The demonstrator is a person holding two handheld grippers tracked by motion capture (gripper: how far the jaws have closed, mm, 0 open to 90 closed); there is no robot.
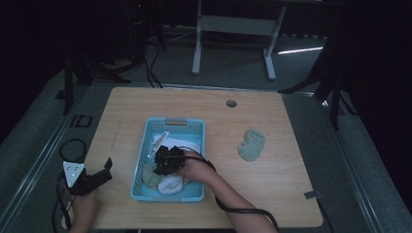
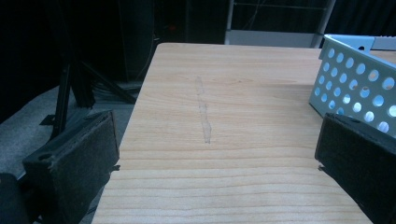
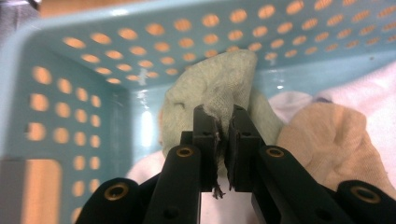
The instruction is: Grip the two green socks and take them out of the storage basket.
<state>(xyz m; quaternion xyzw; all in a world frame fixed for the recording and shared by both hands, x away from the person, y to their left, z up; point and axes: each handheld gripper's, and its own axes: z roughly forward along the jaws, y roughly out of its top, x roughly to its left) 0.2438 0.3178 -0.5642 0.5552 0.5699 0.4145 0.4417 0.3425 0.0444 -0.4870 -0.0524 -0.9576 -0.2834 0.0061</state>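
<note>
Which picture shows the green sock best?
The right gripper view: the green sock is close up, pinched between the right hand-held gripper jaws inside the blue basket. The high view shows it small and dim.

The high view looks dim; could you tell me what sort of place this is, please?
Probably a lab or recording studio: a lone wooden table on grey floor, dark stands around it, and cables trailing behind.

The left gripper [image 1: 97, 178] is black, topped by a grey three-cornered plate [image 1: 72, 173] with pale dots, its flat pads [image 2: 79, 163] dark and felt-like. The right gripper [image 3: 223, 140] has glossy black arms set with brass-ringed screws [image 3: 185, 151], and a black cable [image 1: 243, 209] trails from it along the bare forearm.
</note>
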